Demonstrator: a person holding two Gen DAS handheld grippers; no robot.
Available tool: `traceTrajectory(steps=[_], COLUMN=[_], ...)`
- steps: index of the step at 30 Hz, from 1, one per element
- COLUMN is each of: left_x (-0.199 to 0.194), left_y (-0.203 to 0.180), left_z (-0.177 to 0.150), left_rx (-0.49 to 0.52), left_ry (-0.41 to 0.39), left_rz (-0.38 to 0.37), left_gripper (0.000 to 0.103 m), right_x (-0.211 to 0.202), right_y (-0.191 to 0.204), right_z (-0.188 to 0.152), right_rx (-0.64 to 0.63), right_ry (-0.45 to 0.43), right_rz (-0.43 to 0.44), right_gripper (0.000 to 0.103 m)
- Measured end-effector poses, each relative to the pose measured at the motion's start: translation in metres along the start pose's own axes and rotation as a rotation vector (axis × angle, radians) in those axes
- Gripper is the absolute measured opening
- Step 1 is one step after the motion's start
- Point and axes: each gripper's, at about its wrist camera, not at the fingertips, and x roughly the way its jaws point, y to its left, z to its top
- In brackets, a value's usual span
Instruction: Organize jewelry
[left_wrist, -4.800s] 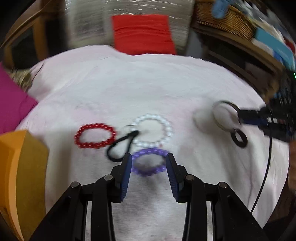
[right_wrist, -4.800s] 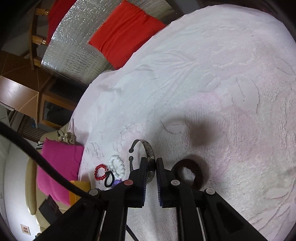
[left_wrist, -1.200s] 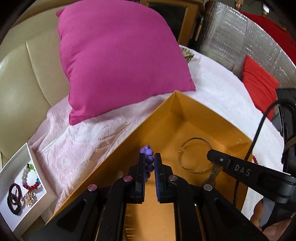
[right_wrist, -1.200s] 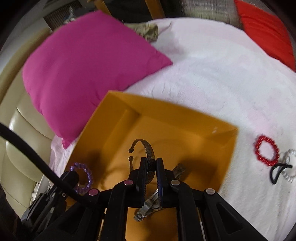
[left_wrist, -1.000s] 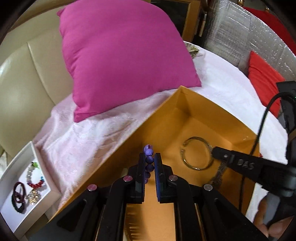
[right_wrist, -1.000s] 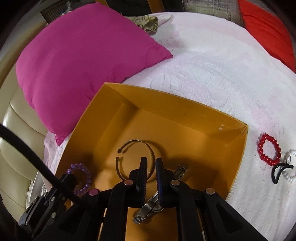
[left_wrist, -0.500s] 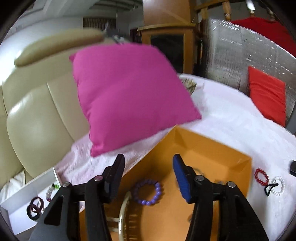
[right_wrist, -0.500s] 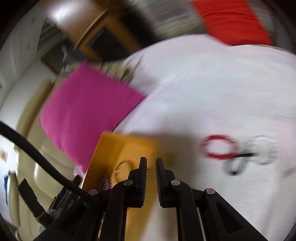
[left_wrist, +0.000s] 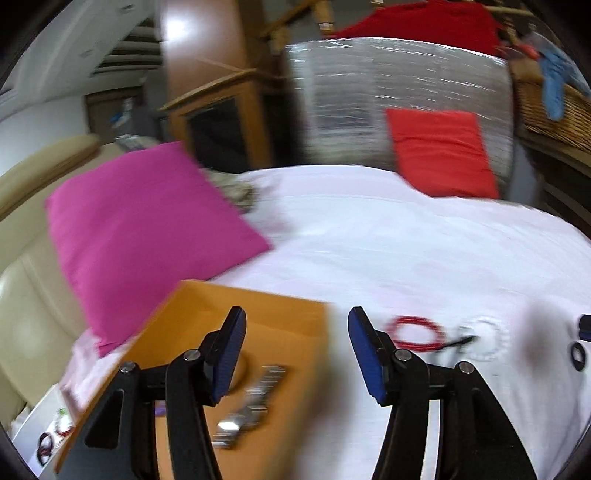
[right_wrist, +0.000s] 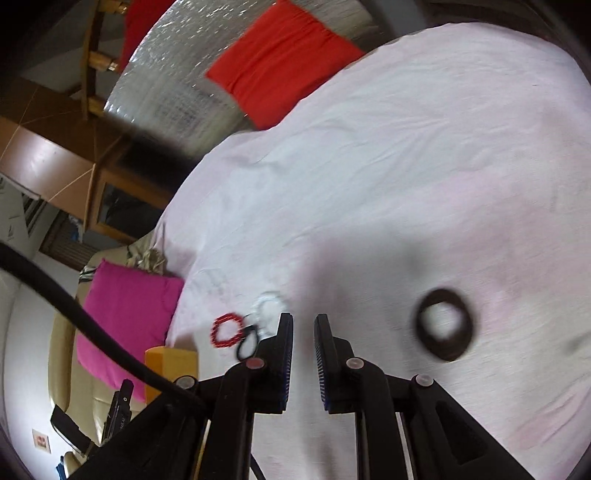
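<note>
My left gripper (left_wrist: 295, 317) is open with nothing between its blue pads, hovering over the right rim of the orange box (left_wrist: 258, 306). A metal watch (left_wrist: 251, 406) lies in the box, and a sliver of the purple bracelet (left_wrist: 160, 411) shows behind a finger. Right of the box on the white cloth lie a red bead bracelet (left_wrist: 413, 332), a black loop (left_wrist: 454, 341), a white pearl bracelet (left_wrist: 487, 339) and a dark ring (left_wrist: 577, 354). My right gripper (right_wrist: 303, 321) is shut and empty, just left of the dark ring (right_wrist: 448, 356). The red bracelet (right_wrist: 216, 332) lies further left.
A pink cushion (left_wrist: 147, 221) leans on the cream sofa behind the box. A red cushion (left_wrist: 439, 151) rests against a silver-wrapped chair at the cloth's far side. A white tray (left_wrist: 48, 439) with jewelry sits low left. A wicker basket (left_wrist: 554, 110) stands far right.
The left gripper opened and dropped the purple bracelet into the box, then swung right. The right gripper left the metal bangle in the box and swung over to the dark ring.
</note>
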Motion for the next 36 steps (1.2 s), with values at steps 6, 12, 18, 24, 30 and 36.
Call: traceTrajectory(steps=[6, 12, 18, 24, 30, 36], left_x=[0.024, 0.054, 0.080, 0.083, 0.107, 0.102], left_y=[-0.063, -0.088, -0.097, -0.123, -0.141, -0.122], left_z=[-0.002, -0.008, -0.008, -0.006, -0.015, -0.012], left_rx=[0.097, 0.103, 0.054, 0.136, 0.190, 0.110], left_ry=[0.085, 0.170, 0.215, 0.193, 0.279, 0.320], left_rz=[-0.207, -0.302, -0.326, -0.356, -0.400, -0.485], left_gripper=[0.058, 0.059, 0.059, 0.059, 0.020, 0.019], right_x=[-0.011, -0.028, -0.022, -0.007, 0.005, 0.007], right_y=[-0.036, -0.069, -0.083, -0.081, -0.067, -0.054], right_z=[0.014, 0.026, 0.027, 0.019, 0.013, 0.009], right_rx=[0.027, 0.060, 0.039, -0.013, -0.090, -0.146], right_ry=[0.005, -0.008, 0.060, 0.116, 0.089, 0.052], right_rz=[-0.008, -0.035, -0.079, -0.131, -0.206, -0.249], right_gripper=[0.015, 0.015, 0.015, 0.017, 0.025, 0.012])
